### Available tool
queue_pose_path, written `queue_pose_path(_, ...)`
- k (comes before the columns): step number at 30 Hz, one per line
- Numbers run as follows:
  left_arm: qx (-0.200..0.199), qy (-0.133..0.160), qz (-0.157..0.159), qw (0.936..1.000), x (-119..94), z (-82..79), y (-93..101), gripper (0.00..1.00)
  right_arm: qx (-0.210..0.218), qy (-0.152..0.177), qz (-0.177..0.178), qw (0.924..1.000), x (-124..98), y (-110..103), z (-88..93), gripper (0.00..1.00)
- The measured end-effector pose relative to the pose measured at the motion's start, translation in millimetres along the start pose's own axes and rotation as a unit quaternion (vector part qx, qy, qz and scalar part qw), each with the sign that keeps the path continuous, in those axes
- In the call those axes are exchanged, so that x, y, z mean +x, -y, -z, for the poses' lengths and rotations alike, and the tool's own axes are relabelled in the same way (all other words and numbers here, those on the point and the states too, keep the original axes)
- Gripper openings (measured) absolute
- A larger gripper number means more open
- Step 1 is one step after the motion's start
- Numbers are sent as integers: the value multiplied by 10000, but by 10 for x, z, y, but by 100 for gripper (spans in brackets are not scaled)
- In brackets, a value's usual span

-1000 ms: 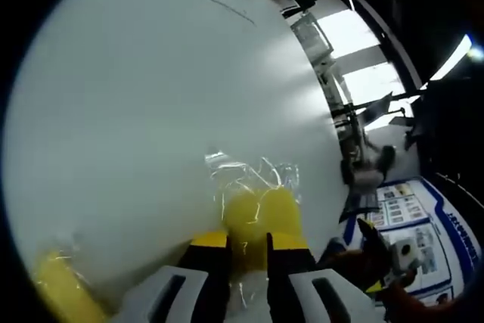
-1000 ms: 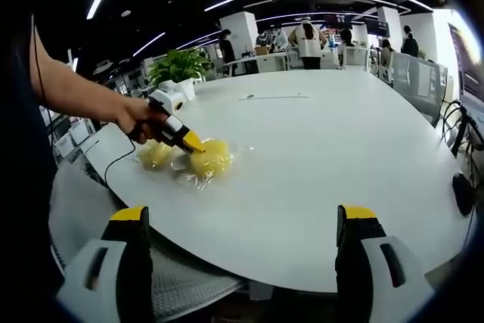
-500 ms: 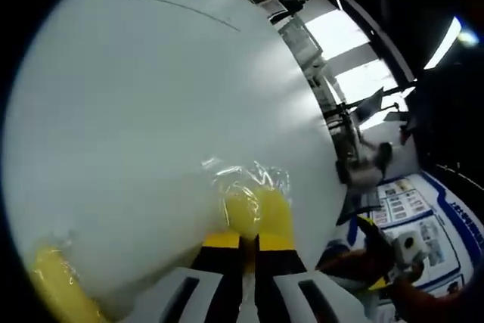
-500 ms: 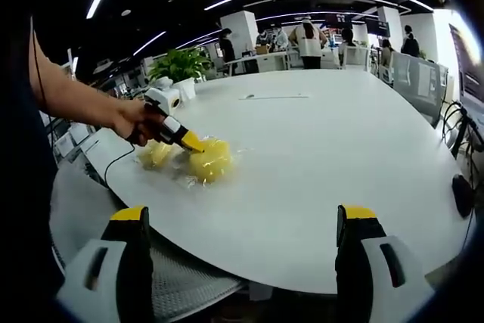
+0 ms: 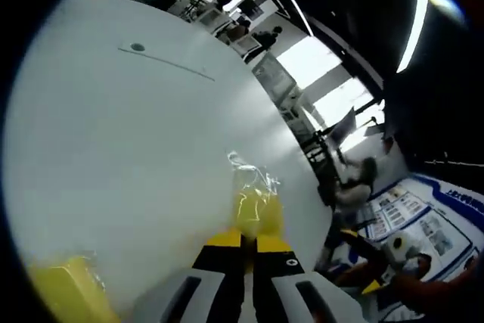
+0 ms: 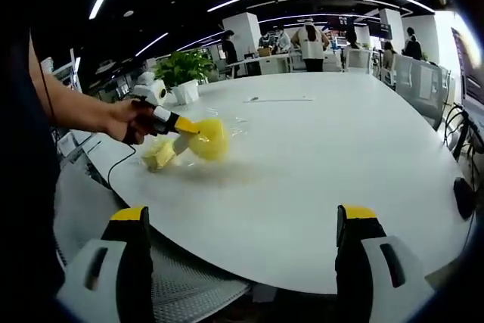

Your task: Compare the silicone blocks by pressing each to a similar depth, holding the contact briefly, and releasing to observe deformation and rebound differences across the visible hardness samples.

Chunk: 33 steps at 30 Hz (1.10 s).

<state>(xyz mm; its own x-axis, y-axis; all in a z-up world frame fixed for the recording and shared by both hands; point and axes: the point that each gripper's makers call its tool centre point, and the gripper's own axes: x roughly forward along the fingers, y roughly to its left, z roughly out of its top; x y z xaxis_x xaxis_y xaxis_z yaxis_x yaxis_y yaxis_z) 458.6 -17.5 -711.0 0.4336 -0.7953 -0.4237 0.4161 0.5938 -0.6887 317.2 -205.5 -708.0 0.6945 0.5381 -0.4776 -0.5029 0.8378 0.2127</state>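
In the left gripper view, the left gripper is clenching a yellow silicone block wrapped in clear plastic, low in the frame's centre, jaws nearly together. A second yellow block is lying at the lower left on the white table. In the right gripper view, a hand at middle left is holding that block above the table, beside the other block. The right gripper is hanging released at the bottom edge, jaws wide apart, grasping nothing.
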Motion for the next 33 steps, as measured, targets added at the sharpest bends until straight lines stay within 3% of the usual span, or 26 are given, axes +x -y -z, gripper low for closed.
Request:
queue_pose_path(5,-28,329,157,9993,-119,-204,100,0,-59,-20,-45,10000,15,11,-91,96)
queue_pose_path(12,365,633,312,9968,-243,-429,301,0,-192,6,-46,9998,49,26,-215,96)
queue_pose_path(19,829,899,560,9909,-363,-631,505,0,-223,38,-120,9997,64,-48,-266,96)
queue_pose_path(33,1057,1512,885,9788,-639,-982,836,0,-214,185,-190,9994,108,-98,-422,96)
